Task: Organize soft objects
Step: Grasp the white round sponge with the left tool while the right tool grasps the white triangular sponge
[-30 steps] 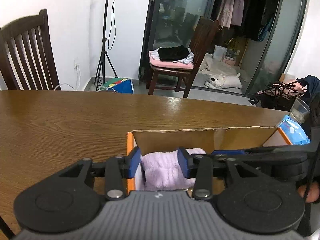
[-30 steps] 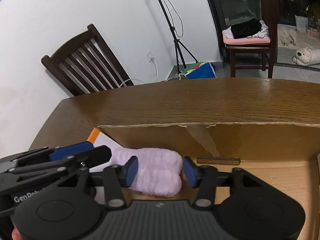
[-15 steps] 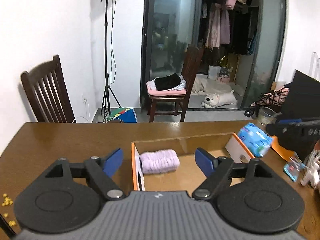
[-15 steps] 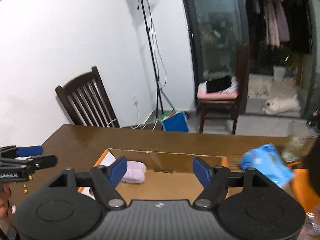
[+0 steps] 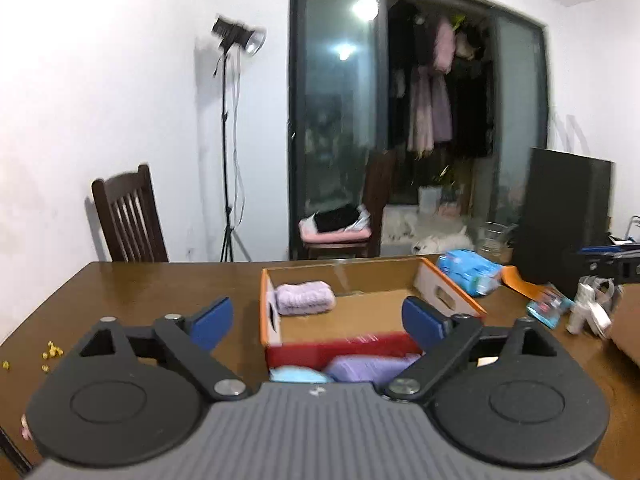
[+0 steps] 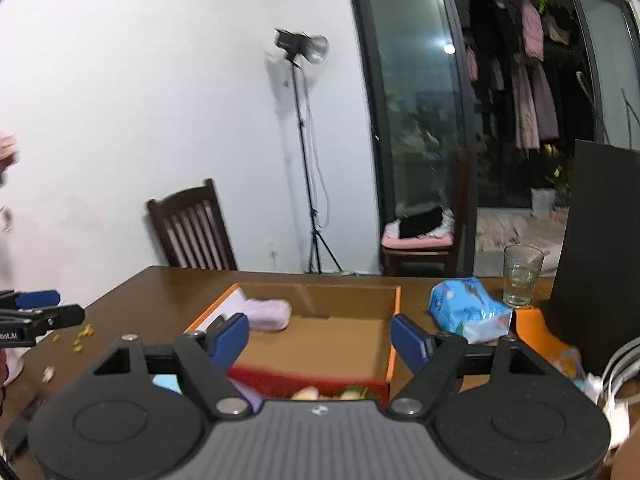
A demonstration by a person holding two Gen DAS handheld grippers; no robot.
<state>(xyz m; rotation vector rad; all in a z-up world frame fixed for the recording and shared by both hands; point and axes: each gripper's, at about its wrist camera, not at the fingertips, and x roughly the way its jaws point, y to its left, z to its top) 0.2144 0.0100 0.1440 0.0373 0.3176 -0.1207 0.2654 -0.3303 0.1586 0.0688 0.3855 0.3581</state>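
the table (image 5: pixel 168 284) carries an open cardboard box (image 5: pixel 344 276) with orange edges. inside it, a rolled lilac towel (image 5: pixel 306 298) lies in the far left corner, touching the left wall. a red basket (image 5: pixel 340 350) stands just in front of the box, holding a purple cloth (image 5: pixel 360 368) and a light blue cloth (image 5: pixel 298 374). a blue packet (image 6: pixel 468 312) lies right of the box, near a glass (image 6: pixel 520 276). my left gripper (image 5: pixel 316 322) and my right gripper (image 6: pixel 320 338) hang apart from the towel; the fingers of both are opening wide, with nothing between them.
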